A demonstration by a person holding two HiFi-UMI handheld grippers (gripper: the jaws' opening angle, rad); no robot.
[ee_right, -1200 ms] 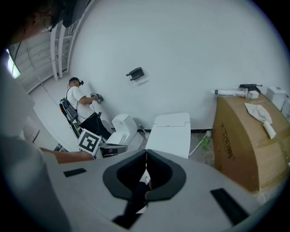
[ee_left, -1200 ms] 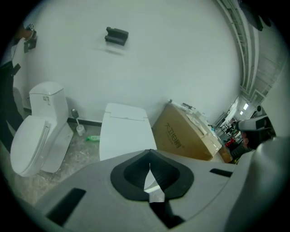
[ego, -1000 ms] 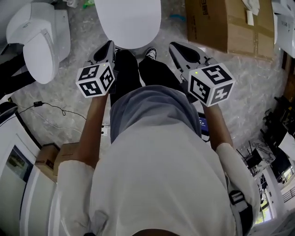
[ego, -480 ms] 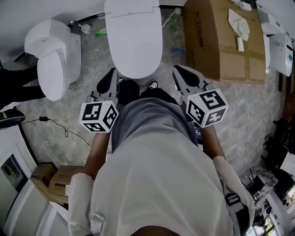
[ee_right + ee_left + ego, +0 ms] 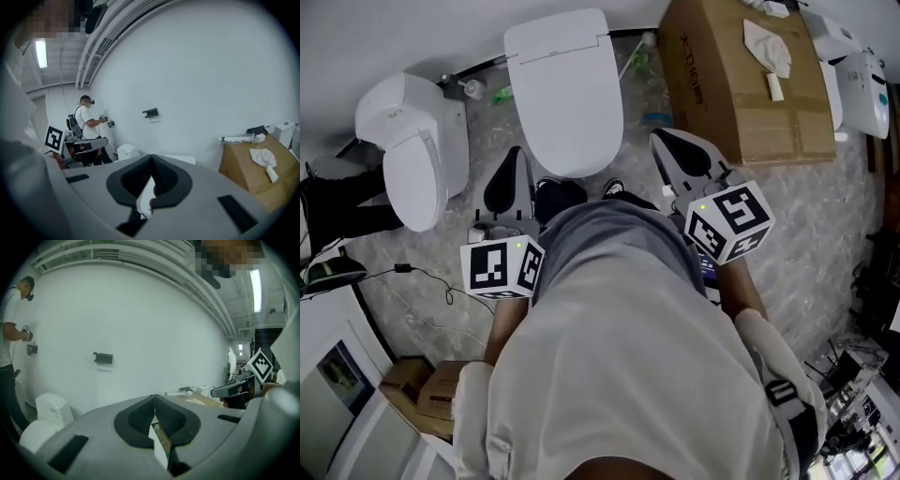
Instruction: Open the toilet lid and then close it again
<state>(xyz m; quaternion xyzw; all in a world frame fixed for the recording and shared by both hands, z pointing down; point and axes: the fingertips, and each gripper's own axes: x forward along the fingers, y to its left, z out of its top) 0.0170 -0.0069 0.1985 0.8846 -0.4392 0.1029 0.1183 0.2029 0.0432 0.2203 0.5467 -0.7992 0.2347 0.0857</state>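
Marbled floor [image 5: 825, 220], toilet lid [image 5: 565, 94] down, left tool [image 5: 515, 152] and right tool [image 5: 662, 138] aimed forward, jaws together

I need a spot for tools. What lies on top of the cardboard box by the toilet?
On the cardboard box lie a crumpled white cloth or paper and a small white strip. Its flaps are shut, so its contents are hidden.

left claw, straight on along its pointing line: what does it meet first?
Probably the white wall. The left claw, shut, aims nearly level past the left edge of the closed toilet lid. Depth is unclear, so it might clip the lid.
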